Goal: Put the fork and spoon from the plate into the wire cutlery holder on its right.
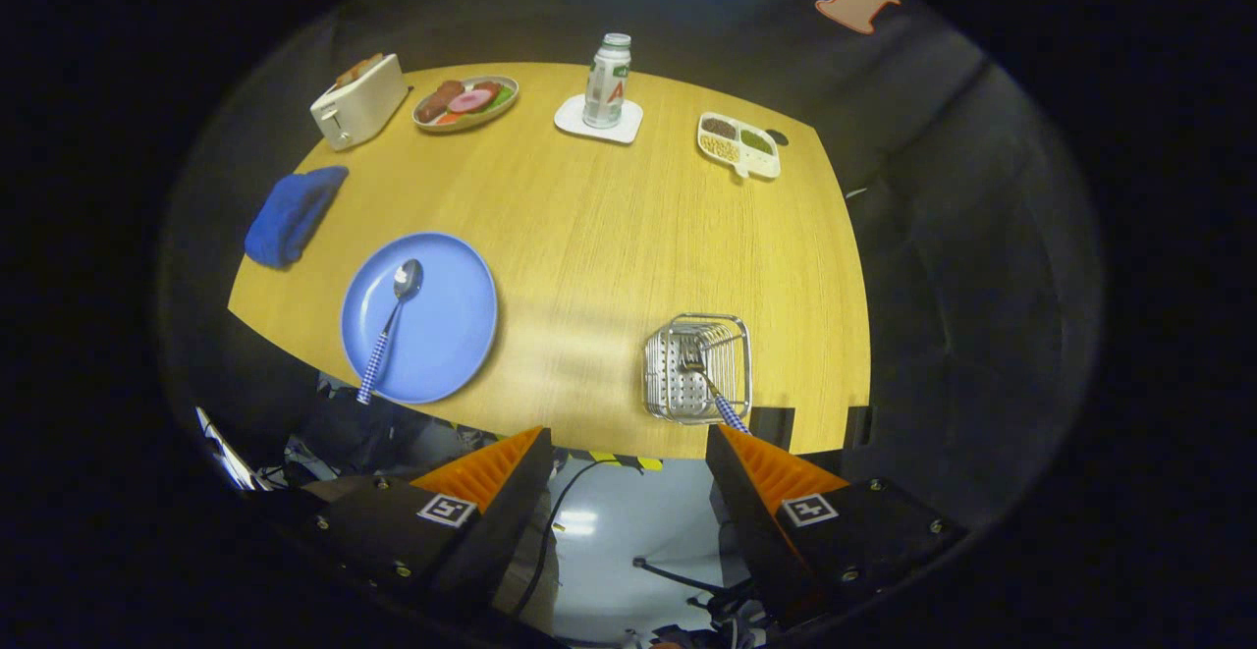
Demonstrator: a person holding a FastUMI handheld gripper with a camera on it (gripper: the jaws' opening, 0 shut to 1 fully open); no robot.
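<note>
A round blue plate (447, 335) lies on the wooden table near its front edge, ahead of my left finger. On it rests a spoon (391, 325) with a metal bowl and a blue checked handle that juts over the plate's near rim. To the plate's right stands the wire cutlery holder (697, 367). A fork (709, 384) with the same checked handle leans inside it, tines down, handle sticking out toward my right finger. My gripper (628, 443) hangs open just off the table's front edge, above the floor, with nothing between its fingers.
Along the far side of the table (609, 237) stand a white toaster (358, 99), an oval dish of food (464, 102), a bottle (607, 81) on a white coaster and a divided snack tray (739, 143). A folded blue cloth (293, 215) lies left of the plate.
</note>
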